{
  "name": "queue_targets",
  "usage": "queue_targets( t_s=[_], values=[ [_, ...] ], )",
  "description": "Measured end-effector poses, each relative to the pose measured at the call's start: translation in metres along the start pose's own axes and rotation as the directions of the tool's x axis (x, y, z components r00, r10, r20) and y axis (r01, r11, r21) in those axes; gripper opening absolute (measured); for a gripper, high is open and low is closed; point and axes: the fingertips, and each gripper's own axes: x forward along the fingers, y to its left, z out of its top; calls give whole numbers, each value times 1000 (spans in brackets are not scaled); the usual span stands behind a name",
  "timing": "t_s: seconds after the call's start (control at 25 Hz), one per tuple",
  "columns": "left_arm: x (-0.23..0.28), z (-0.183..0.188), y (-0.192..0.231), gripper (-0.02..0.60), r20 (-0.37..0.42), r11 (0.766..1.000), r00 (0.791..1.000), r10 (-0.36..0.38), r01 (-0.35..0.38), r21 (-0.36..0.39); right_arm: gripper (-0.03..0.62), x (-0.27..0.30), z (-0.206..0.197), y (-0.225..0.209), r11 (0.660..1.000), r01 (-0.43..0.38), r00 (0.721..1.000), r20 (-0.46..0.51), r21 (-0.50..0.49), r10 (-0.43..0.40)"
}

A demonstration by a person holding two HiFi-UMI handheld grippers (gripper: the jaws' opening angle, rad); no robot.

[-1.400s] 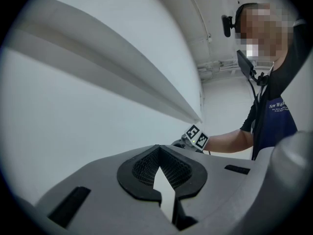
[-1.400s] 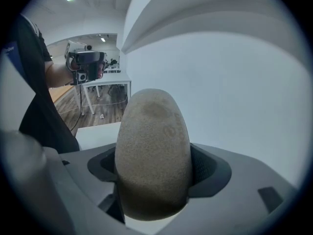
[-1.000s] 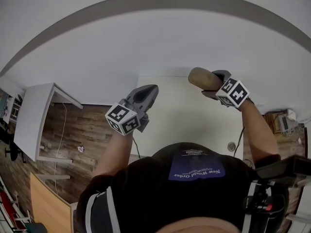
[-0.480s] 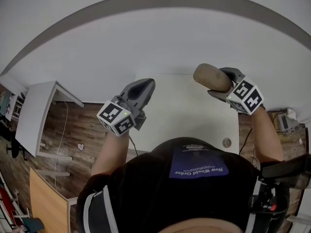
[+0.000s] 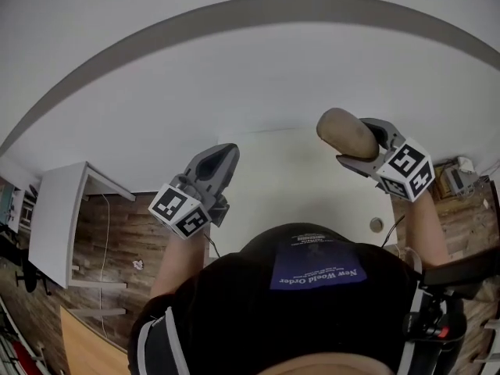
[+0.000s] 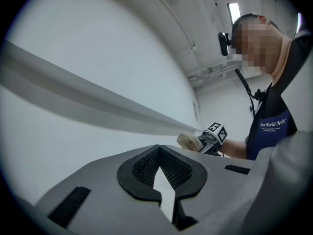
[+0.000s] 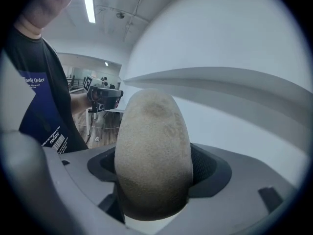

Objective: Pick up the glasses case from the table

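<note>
Glasses case (image 5: 348, 133), tan and rounded, is clamped between the jaws of the right hand-held gripper (image 5: 363, 143) and is held in the air over the far right of the white desk (image 5: 289, 186). Left hand-held gripper (image 5: 224, 155) is seen closed on nothing, raised by the desk's left edge.

Illumination is bright, diffuse and even in all three views; the white walls and the white bench (image 5: 312, 186) carry only faint shadows. A ceiling strip light (image 7: 89, 4) is overexposed in the right gripper view, and a second strip light (image 6: 234, 11) glares in the left gripper view. Strong fisheye distortion bows straight wall lines, and both gripper views end in black vignetted corners. The glasses case (image 7: 154, 146), close to the lens in the right tool (image 7: 155, 180), is soft and shaded underneath; the left tool (image 6: 164, 182) is slightly soft.
</note>
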Motion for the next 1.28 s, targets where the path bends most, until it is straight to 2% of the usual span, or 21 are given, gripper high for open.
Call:
queue_targets(
  t_s=[0.24,0.48,1.28],
  values=[
    [-12,-6,9,-3,-7,1000,1000,10,-10,-14,354,4,14,-4,1000,16,999,46,12,-16],
    [-20,-7,14,-3,-1,999,1000,27,-27,-17,354,15,13,-3,1000,28,998,48,0,-27],
    [-22,-8,16,-3,2,998,998,62,-61,-23,354,23,11,-7,1000,-21,999,35,-12,21]
  ],
)
